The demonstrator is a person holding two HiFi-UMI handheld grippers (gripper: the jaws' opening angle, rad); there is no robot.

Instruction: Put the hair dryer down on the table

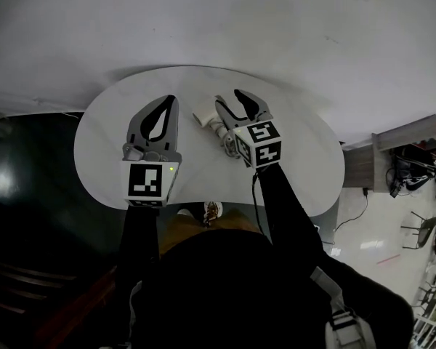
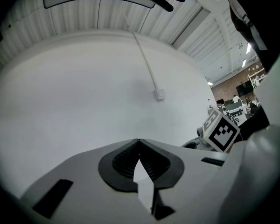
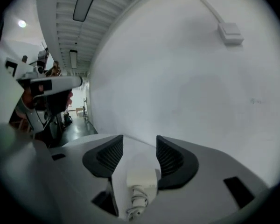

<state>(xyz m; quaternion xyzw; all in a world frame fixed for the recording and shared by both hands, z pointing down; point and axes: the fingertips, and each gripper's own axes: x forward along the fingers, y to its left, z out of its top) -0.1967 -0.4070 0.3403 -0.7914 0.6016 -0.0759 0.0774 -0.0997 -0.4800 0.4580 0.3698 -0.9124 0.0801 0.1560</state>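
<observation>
The white hair dryer (image 1: 207,120) lies on the round white table (image 1: 105,133), just left of my right gripper (image 1: 230,99). In the right gripper view the hair dryer (image 3: 141,183) rests low between the two dark pads (image 3: 107,155), and neither pad presses on it; the right gripper (image 3: 140,139) is open. My left gripper (image 1: 173,99) hovers over the table's middle, a little left of the dryer. Its tips meet, so the left gripper (image 2: 139,140) is shut with nothing in it.
A plain white wall stands right behind the table, with a cable running down to a small socket box (image 2: 159,94). Dark floor (image 1: 29,187) lies to the left, and a grey cabinet (image 1: 392,155) and office clutter to the right. The table's near edge is at my lap.
</observation>
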